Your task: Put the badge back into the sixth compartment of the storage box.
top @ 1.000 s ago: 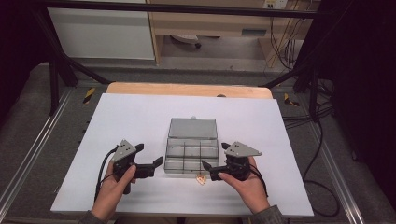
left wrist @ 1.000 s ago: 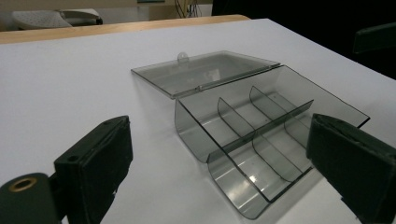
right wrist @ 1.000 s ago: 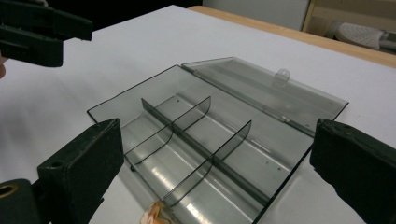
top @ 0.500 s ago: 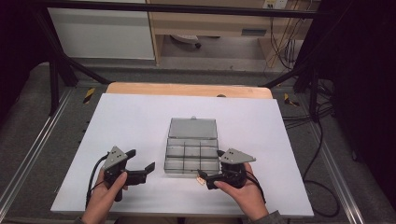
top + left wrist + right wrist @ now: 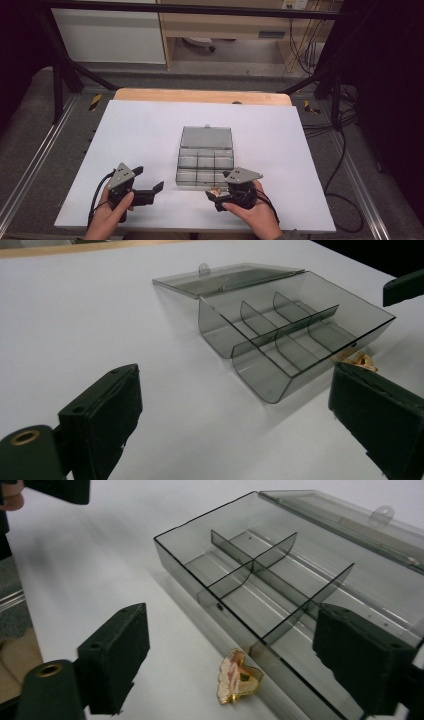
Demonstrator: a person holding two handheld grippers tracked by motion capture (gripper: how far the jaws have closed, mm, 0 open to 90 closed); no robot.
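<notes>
Right gripper [image 5: 216, 195]: jaws spread wide, though just drawn in a little, pads pressing on nothing. Gold pin [image 5: 238, 677] lay flat on the white table [image 5: 140, 130], between the two fingers [image 5: 116, 654] and slightly ahead of the tips, touching neither. Sat nearer the finger on the box side, just against the near wall of the smoky box [image 5: 280, 575], outside every compartment. From above, pin [image 5: 215, 190] seen right at the tips of that gripper, at the box's near edge.

Left gripper [image 5: 150, 187]: jaws also held wide apart, empty. Box [image 5: 295, 335] lay ahead of its fingers [image 5: 107, 415], off towards the finger on the pin's side, well apart from the pads. Pin [image 5: 361, 361] peeked out just beyond that finger's tip, beside the box's near corner. Lid [image 5: 206, 136] lay open flat behind the compartments, farthest from both pairs of fingers.
</notes>
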